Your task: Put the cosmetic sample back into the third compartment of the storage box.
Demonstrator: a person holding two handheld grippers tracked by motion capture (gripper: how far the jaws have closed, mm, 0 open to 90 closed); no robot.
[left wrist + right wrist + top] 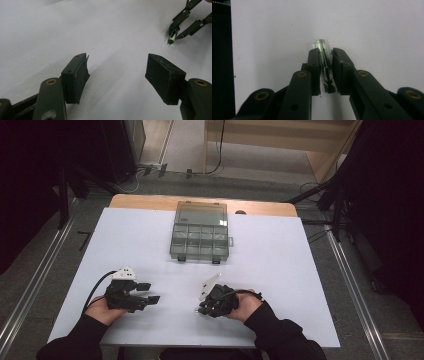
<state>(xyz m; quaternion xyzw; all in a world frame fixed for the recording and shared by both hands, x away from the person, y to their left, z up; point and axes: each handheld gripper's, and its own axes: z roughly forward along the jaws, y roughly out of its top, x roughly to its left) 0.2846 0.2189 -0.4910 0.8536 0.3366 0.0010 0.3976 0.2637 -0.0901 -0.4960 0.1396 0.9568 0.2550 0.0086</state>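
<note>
Open clear box (201, 231) far across the white table (280, 270), nothing between, small glass tube (323, 58) pinched in the right gripper (325, 60), left gripper (117, 75) spread wide, empty.

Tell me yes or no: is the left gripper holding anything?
No. The left gripper stands wide open over bare white table.

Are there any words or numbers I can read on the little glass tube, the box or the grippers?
No words or numbers can be read anywhere.
Glass tube: clear, no print shows.
Plastic box: no label shows.
Left gripper and right gripper: plain black, no writing.
</note>
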